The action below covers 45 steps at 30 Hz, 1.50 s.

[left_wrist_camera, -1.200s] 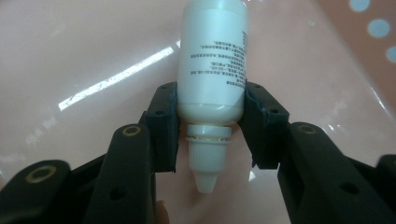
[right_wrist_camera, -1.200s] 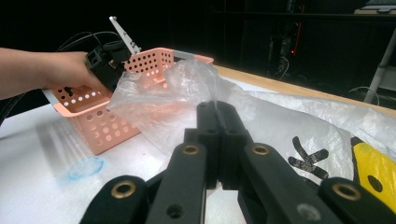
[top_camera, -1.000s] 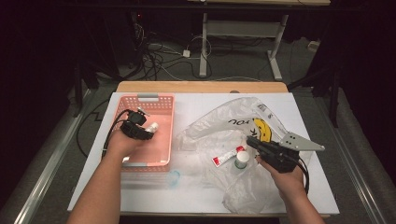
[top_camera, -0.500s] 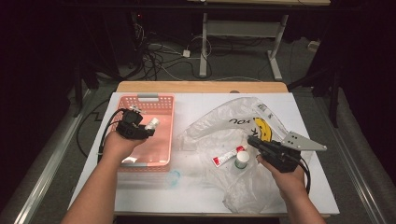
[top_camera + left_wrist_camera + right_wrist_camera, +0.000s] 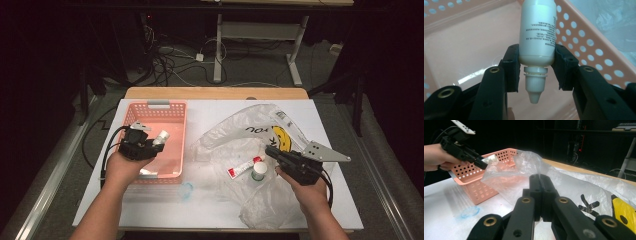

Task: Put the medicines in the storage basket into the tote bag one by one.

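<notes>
A white dropper bottle (image 5: pixel 538 30) lies cap-first between the jaws of my left gripper (image 5: pixel 536 67), which is shut on its neck end. In the high view the left gripper (image 5: pixel 159 142) holds the bottle (image 5: pixel 161 137) above the pink basket (image 5: pixel 150 107). My right gripper (image 5: pixel 270 150) is shut at the edge of the clear plastic bag (image 5: pixel 235 135). In the right gripper view the right gripper (image 5: pixel 540 178) has its jaws pressed together, and the bag film (image 5: pixel 519 170) rises like a tent from their tips. A red-and-white tube (image 5: pixel 244 167) and a small jar (image 5: pixel 259 171) lie by it on the bag.
The white table (image 5: pixel 210 205) holds a small bluish clear ring (image 5: pixel 186 190) in front of the basket. The bag carries a yellow smiley print (image 5: pixel 281 136). Cables trail from both grippers. Beyond the table's far wooden edge (image 5: pixel 215 93) are floor cables and a desk frame.
My left hand has shifted a little to the left and upward over the basket, with the bottle still in its jaws. The right hand and the bag have stayed put.
</notes>
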Each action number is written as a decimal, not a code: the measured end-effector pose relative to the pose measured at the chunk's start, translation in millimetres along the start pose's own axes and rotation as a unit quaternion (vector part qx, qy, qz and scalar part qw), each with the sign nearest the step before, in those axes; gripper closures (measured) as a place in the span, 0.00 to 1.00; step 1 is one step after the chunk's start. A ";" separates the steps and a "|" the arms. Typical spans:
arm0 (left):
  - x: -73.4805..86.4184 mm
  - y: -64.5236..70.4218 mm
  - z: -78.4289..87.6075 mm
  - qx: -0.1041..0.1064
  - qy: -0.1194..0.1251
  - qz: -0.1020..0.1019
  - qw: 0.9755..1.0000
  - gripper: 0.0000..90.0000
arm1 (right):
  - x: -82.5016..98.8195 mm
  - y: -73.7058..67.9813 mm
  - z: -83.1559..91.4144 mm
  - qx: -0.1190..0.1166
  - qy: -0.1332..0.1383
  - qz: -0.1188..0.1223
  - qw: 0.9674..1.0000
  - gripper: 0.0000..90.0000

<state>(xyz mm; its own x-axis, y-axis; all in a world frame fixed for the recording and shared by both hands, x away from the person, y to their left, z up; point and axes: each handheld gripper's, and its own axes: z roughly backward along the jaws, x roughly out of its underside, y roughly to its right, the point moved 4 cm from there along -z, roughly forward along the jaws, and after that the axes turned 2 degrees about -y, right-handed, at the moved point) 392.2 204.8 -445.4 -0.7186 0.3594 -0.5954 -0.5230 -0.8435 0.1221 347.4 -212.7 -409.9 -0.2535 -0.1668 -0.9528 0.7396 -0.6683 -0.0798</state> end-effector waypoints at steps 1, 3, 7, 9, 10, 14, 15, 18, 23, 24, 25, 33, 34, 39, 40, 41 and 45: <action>2.0 1.3 2.2 0.002 0.008 -0.002 1.000 0.65 | 0.0 0.2 0.1 0.001 0.000 0.000 1.000 1.00; 6.3 3.7 6.1 0.004 0.022 -0.002 1.000 0.65 | 0.2 0.3 0.1 0.000 0.000 0.000 1.000 1.00; 16.0 10.5 10.4 0.008 0.042 -0.006 0.999 0.65 | 1.0 -0.4 -1.0 -0.001 -0.002 0.005 1.000 1.00; 20.3 14.5 11.0 0.008 0.047 -0.011 0.999 0.65 | 1.3 -1.1 -1.5 -0.001 -0.003 0.007 1.000 1.00; 22.1 16.6 11.2 0.009 0.051 -0.013 0.999 0.65 | 1.7 -1.8 -1.6 -0.002 -0.005 0.005 1.000 1.00; 28.4 23.9 13.8 0.016 0.072 -0.014 0.997 0.65 | 1.8 -2.9 -2.3 -0.002 -0.006 0.005 1.000 1.00; 29.5 25.5 14.6 0.018 0.078 -0.013 0.997 0.65 | 1.8 -3.0 -2.3 -0.002 -0.006 0.006 1.000 1.00; 32.4 30.3 17.9 0.025 0.097 -0.009 0.995 0.65 | 1.9 -3.2 -2.4 -0.001 -0.006 0.008 1.000 1.00; 33.0 39.0 25.4 0.027 0.116 -0.012 0.993 0.65 | 2.6 -2.8 -3.4 -0.002 -0.007 0.009 1.000 1.00; 33.2 41.4 26.3 0.025 0.117 -0.017 0.993 0.65 | 2.6 -2.9 -3.5 -0.002 -0.008 0.009 1.000 1.00; 33.4 44.0 26.9 0.023 0.117 -0.022 0.993 0.65 | 2.4 -3.0 -3.4 -0.002 -0.007 0.010 1.000 1.00; 31.1 67.5 28.6 0.034 0.125 -0.049 0.990 0.65 | 1.0 -4.1 -1.8 -0.002 -0.003 0.012 1.000 1.00; 30.4 71.1 28.6 0.038 0.126 -0.053 0.990 0.65 | 0.8 -4.2 -1.6 -0.002 -0.002 0.012 1.000 1.00; 27.4 85.9 29.0 0.048 0.132 -0.068 0.988 0.65 | 0.3 -4.1 -0.7 -0.002 -0.001 0.010 1.000 1.00; 27.2 88.2 28.9 0.051 0.132 -0.071 0.987 0.65 | 0.2 -4.1 -0.6 -0.002 -0.001 0.010 1.000 1.00; 26.9 90.4 28.7 0.054 0.133 -0.072 0.987 0.65 | 0.2 -4.2 -0.6 -0.002 -0.001 0.010 1.000 1.00; 26.2 98.7 27.8 0.070 0.132 -0.079 0.986 0.65 | -0.1 -4.4 -0.5 -0.002 -0.001 0.008 1.000 1.00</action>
<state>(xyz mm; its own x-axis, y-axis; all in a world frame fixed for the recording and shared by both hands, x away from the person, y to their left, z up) 309.0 142.1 -426.9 -0.4888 0.3492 -0.7994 -0.6893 -0.7163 0.1086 344.5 -209.4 -409.7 -0.2427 -0.1786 -0.9535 0.7462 -0.6625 -0.0658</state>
